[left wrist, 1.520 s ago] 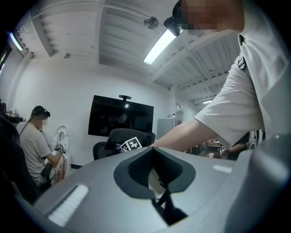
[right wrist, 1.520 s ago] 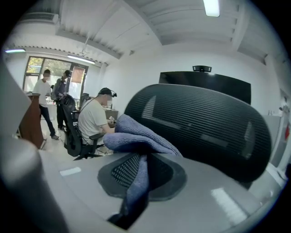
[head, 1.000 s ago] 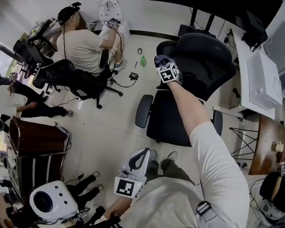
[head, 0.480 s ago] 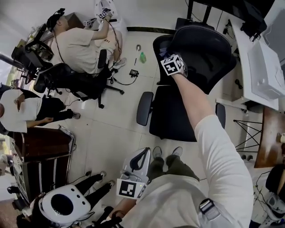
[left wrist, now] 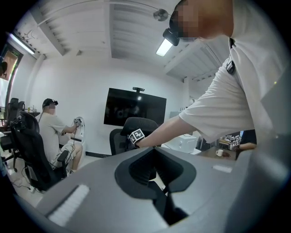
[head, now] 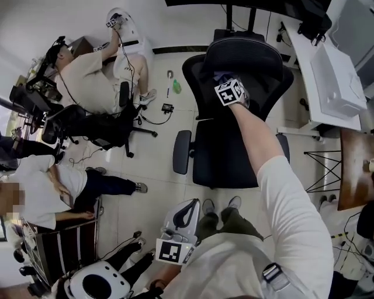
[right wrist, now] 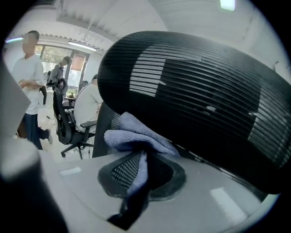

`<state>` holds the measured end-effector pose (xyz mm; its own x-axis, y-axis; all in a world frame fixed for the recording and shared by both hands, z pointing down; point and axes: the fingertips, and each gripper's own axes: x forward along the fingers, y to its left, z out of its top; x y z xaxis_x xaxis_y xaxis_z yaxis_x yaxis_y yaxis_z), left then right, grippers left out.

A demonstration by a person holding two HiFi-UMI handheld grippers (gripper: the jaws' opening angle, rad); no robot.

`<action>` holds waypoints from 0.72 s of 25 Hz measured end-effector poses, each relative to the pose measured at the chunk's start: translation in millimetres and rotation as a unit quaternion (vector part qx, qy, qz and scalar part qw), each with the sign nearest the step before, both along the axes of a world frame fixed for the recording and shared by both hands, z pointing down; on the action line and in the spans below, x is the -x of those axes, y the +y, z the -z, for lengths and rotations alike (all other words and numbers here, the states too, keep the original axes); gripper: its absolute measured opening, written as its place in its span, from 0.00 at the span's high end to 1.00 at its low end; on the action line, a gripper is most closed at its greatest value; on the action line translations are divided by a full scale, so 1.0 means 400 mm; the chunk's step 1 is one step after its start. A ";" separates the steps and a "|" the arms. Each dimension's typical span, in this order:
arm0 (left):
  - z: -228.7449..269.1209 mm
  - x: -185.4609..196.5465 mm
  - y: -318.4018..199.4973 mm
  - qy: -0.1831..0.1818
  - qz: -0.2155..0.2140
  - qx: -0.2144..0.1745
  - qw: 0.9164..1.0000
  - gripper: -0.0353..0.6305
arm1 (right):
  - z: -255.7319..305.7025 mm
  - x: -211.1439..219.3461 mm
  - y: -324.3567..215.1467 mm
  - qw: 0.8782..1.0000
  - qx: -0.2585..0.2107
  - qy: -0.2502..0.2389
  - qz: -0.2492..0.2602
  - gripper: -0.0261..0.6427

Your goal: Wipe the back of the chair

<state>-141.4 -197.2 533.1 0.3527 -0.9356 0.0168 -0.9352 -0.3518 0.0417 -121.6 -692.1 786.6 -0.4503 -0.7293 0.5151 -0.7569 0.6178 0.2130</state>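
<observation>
Cloth (right wrist: 136, 136), blue and bunched, clamped between the shut jaws of the right gripper (right wrist: 136, 184) and held up at the top of the chair (head: 225, 153), just under its headrest (right wrist: 200, 95); probably touching the mesh there, though hard to confirm from so close. Left gripper (head: 186, 204) parked well in front of the chair's seat, jaws together on nothing. For a good stroke: lay the bunched fold flat against the chair back, press lightly on the yielding mesh, sweep from one side edge of the chair to the other, then drop lower and repeat. Care needed at the gap between headrest and backrest, a likely snag for loose cloth. Open floor (head: 158, 125) off one side of the chair for stepping round; white desk (head: 318, 105) close on the other side and a dark stand (head: 229, 14) just behind the chair, so little room to swing there.
</observation>
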 end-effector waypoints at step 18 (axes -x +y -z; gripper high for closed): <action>0.038 -0.137 -0.039 0.006 -0.084 0.000 0.996 0.82 | 0.013 -0.443 -0.016 0.994 -0.001 0.017 -0.106 0.89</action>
<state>-86.7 -212.7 517.9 0.5038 -0.8637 0.0122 -0.8629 -0.5026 0.0533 55.8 -698.7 781.2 -0.2697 -0.8069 0.5256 -0.8623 0.4453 0.2411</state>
